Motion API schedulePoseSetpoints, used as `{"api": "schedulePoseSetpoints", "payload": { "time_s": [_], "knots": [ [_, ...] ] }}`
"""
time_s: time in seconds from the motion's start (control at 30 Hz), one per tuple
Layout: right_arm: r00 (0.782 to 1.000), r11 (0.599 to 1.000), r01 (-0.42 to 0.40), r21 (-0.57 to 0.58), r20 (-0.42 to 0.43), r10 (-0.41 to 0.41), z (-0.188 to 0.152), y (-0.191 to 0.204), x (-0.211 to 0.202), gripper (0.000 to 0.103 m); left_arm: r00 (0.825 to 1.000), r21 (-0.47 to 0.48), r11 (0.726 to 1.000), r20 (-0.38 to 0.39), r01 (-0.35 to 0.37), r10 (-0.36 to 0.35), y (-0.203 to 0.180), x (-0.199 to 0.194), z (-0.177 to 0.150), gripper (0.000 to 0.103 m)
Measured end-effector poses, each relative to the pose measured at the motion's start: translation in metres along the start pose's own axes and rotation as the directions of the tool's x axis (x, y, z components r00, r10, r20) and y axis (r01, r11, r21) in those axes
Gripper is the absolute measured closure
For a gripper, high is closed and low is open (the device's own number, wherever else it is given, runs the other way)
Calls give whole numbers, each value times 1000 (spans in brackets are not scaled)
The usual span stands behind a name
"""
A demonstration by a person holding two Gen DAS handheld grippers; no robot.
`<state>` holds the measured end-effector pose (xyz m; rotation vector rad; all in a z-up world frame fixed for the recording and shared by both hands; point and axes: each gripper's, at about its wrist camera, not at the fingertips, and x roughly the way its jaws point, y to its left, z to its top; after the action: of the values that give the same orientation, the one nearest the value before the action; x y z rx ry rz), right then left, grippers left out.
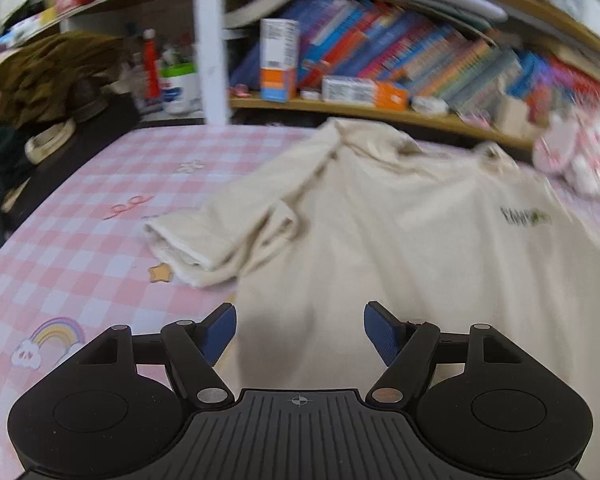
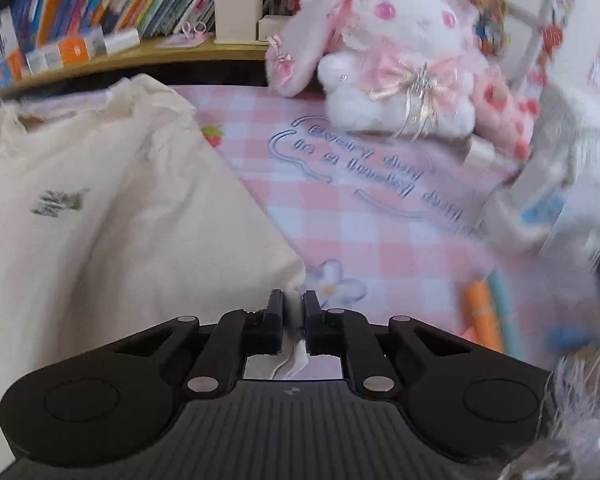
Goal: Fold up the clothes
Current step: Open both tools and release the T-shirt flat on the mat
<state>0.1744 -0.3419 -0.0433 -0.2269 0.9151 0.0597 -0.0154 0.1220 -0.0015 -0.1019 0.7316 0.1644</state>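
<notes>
One cream sweatshirt (image 1: 400, 232) lay spread on the pink checked sheet (image 1: 80, 248), its chest print toward the far right and its hem toward the near edge. Only the left wrist view showed the one sleeve (image 1: 224, 232) on the left side of the garment, doubled back on itself with its cuff lying on the sheet beside a printed star. In that view the left gripper (image 1: 300, 332) hung over the near hem with its two blue-padded fingers spread wide apart and nothing between them. Only the right wrist view showed the right gripper (image 2: 293, 312), its two fingers pressed almost together on a fold of cream cloth at the sweatshirt's near right corner; a strip of the fabric showed in the narrow gap and trailed back under the fingers. That view also gave what the other did not show clearly: one white and pink plush rabbit (image 2: 392, 64) sitting at the far right of the bed, printed lettering on the sheet in front of it, and two markers (image 2: 488, 312), one orange and one pale blue, lying side by side at the near right. The left view alone held the white upright post (image 1: 210, 40), the dark heap of clothing (image 1: 48, 76) at the far left, and one red bottle (image 1: 150, 64) behind it. Both views caught the shelf of books (image 1: 420, 52) along the far side, though motion blur made the books too smeared to count.
</notes>
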Motion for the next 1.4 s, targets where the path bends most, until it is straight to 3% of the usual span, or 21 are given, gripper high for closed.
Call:
{"api": "schedulePoseSetpoints", "payload": {
  "time_s": [0.07,0.13,0.27,0.33,0.43,0.47,0.67,0.8,0.9,1.13,1.23,1.4],
  "knots": [
    [988,985,148,-94,49,-143,14,-3,6,94,1000,-42,999,14,-15,16,7,-6,2,31],
    [963,944,266,-194,106,-249,29,-6,16,94,999,-54,998,19,-35,36,12,-13,2,31],
    [920,861,391,-325,180,-349,47,-5,38,93,996,2,996,23,-89,89,15,-21,4,31],
    [918,845,398,-357,150,-368,51,-1,50,91,995,40,994,26,-100,99,18,-21,6,31],
    [912,852,411,-325,155,-381,51,5,50,65,993,110,987,36,-116,112,23,-16,14,31],
    [918,871,393,-294,175,-355,49,9,41,55,992,137,983,39,-124,120,25,-12,17,31],
    [966,981,137,-134,238,-102,20,46,-37,48,994,281,954,50,-104,94,33,19,37,31],
    [978,994,-46,-102,200,66,-23,96,-91,47,997,393,917,41,-70,59,34,38,42,35],
    [980,989,-106,-103,159,122,-56,137,-121,47,999,452,891,32,-36,24,38,44,43,45],
    [995,994,-88,-65,51,91,-113,215,-152,47,998,575,817,5,46,-60,49,56,48,57],
    [998,997,-62,-47,22,63,-128,231,-156,46,996,623,778,-11,80,-94,53,60,50,57],
    [1000,999,-23,37,4,23,-128,236,-154,41,991,657,743,-47,125,-124,64,75,50,62]
  ]
}}
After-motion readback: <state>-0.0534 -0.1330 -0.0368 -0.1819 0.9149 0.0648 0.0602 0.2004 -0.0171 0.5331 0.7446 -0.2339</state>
